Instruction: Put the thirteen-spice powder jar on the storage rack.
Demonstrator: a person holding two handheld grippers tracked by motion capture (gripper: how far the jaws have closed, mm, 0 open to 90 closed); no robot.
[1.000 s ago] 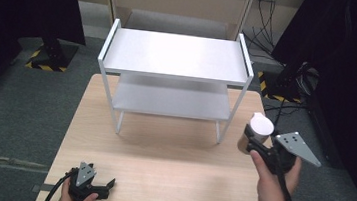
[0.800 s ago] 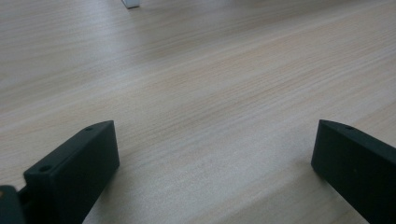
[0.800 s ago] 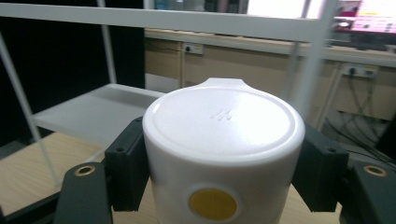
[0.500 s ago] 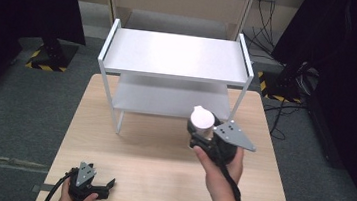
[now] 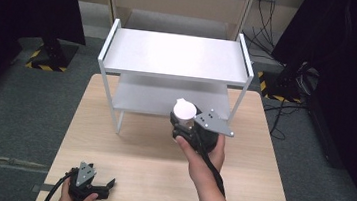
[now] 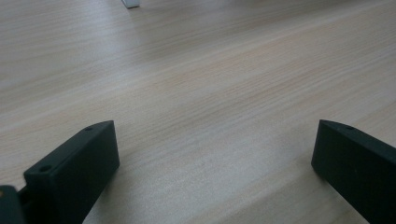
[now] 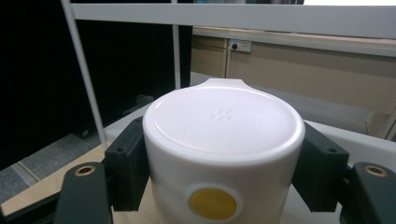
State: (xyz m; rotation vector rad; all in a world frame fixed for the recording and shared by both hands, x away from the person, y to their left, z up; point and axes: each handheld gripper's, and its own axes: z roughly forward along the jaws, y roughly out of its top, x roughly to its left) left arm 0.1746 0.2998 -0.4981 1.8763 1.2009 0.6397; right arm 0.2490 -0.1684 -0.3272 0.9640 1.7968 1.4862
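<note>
A white cup with a lid and a yellow dot on its side is clamped between the jaws of my right gripper, which is shut on it and held above the table, just in front of the lower shelf of the white rack. In the right gripper view the rack's lower shelf lies right behind the cup. My left gripper rests at the table's near left corner, open, with bare wood between its jaws.
The two-tier white rack stands at the far half of the wooden table, both shelves bare. Dark curtains and cables surround the table on the floor.
My right gripper has carried the cup from the table's right side leftward to the middle, in front of the rack's lower shelf. The left gripper has stayed put.
</note>
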